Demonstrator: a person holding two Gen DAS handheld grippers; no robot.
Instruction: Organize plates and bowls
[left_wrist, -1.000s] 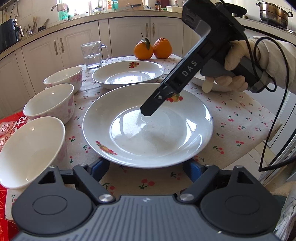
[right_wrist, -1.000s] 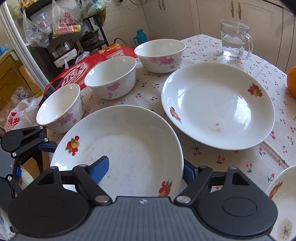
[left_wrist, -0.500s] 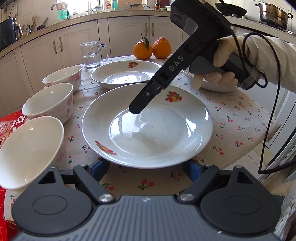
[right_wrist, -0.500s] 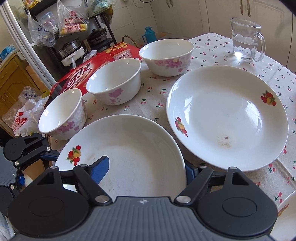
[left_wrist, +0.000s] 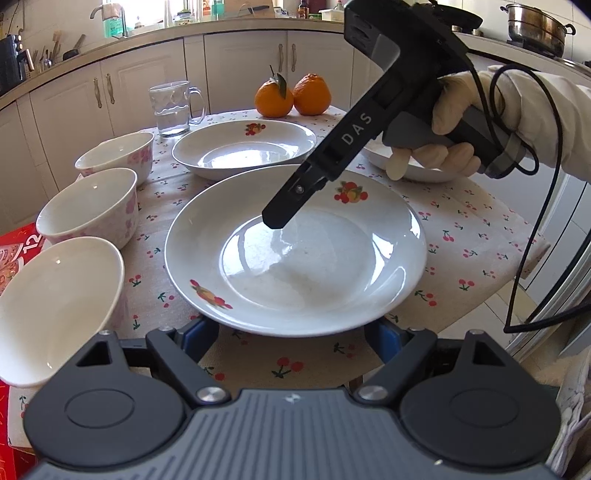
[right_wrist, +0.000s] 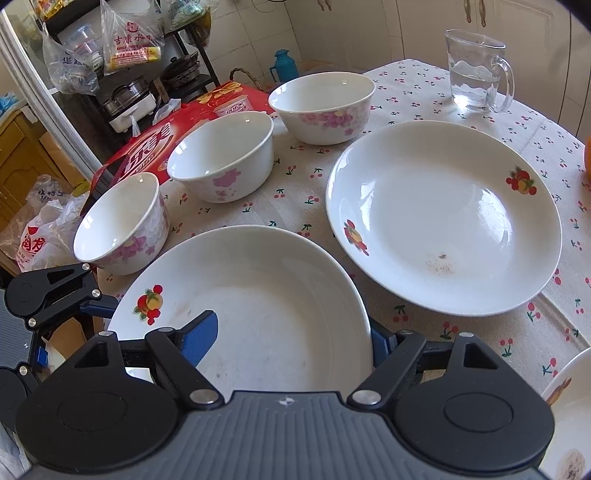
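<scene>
step: lifting near plate (left_wrist: 295, 254) | my right gripper (right_wrist: 291, 332) straddling its rim, lower centre, grip unclear | my left gripper (left_wrist: 295, 332) flanking its near edge, touching unclear | second plate (right_wrist: 443, 218) lying upper right

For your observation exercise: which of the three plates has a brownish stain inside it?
The far plate beside the glass mug; a brownish smudge marks its bottom, unlike the others.
</scene>
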